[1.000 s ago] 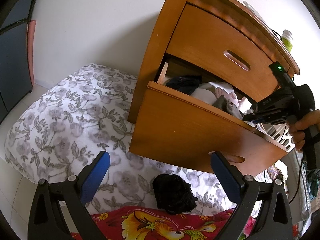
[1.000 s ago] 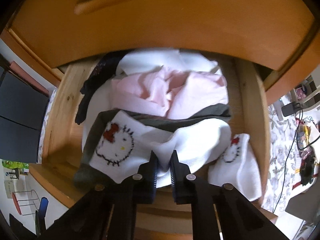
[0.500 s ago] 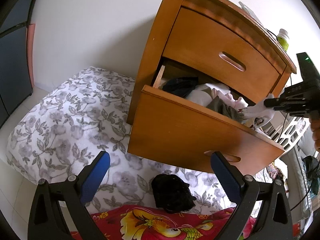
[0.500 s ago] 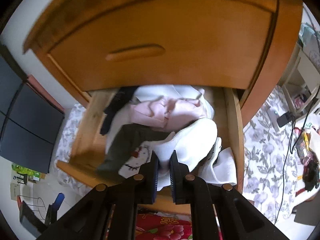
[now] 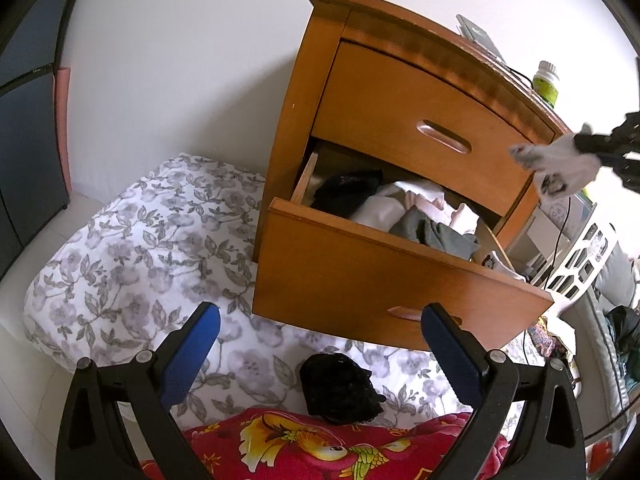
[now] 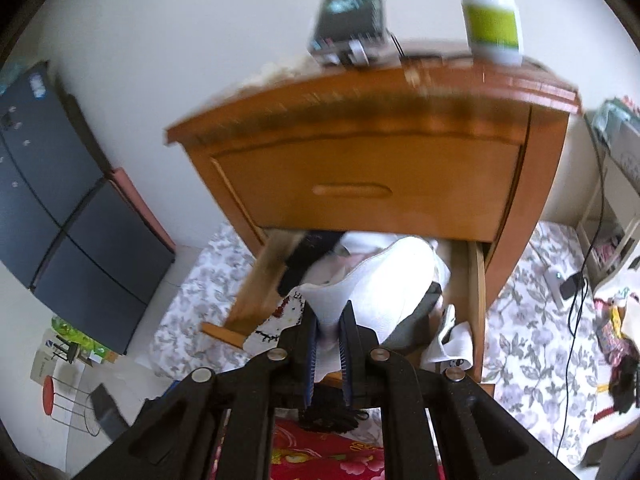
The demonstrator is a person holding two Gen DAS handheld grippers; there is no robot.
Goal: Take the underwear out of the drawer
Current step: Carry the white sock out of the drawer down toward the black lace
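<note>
Wooden and orange-brown, a bedside cabinet (image 5: 404, 92) stood against a white wall, its upper drawer (image 5: 420, 136) shut and its lower drawer (image 5: 384, 276) pulled well out. Inside the open drawer lay a jumble of clothing: a black piece (image 5: 348, 192) at the left, white and pale pink fabric (image 5: 416, 200) in the middle, and a grey garment (image 5: 436, 234) toward the right.

The right gripper (image 6: 329, 326) had its two fingers pressed close together, pinching a piece of white underwear (image 6: 380, 280) with a cartoon print in black and red. In the left wrist view that white underwear (image 5: 560, 164) hung in the air at the far right, above and clear of the open drawer, level with the upper drawer front. The right wrist view was blurred across the cabinet top.

The left gripper (image 5: 320, 350) was spread wide and held nothing, its blue-padded fingers (image 5: 192, 354) apart, low in front of the cabinet.

Below the drawer, a black lacy garment (image 5: 340, 388) lay on a white quilt with grey flowers (image 5: 132, 248), touching the edge of a red floral cloth (image 5: 320, 444).

On the cabinet top stood a white bottle with a green label (image 6: 492, 20) and a dark flat device (image 6: 352, 20), apart from each other. A dark blue wardrobe (image 6: 52, 200) stood at the left.
</note>
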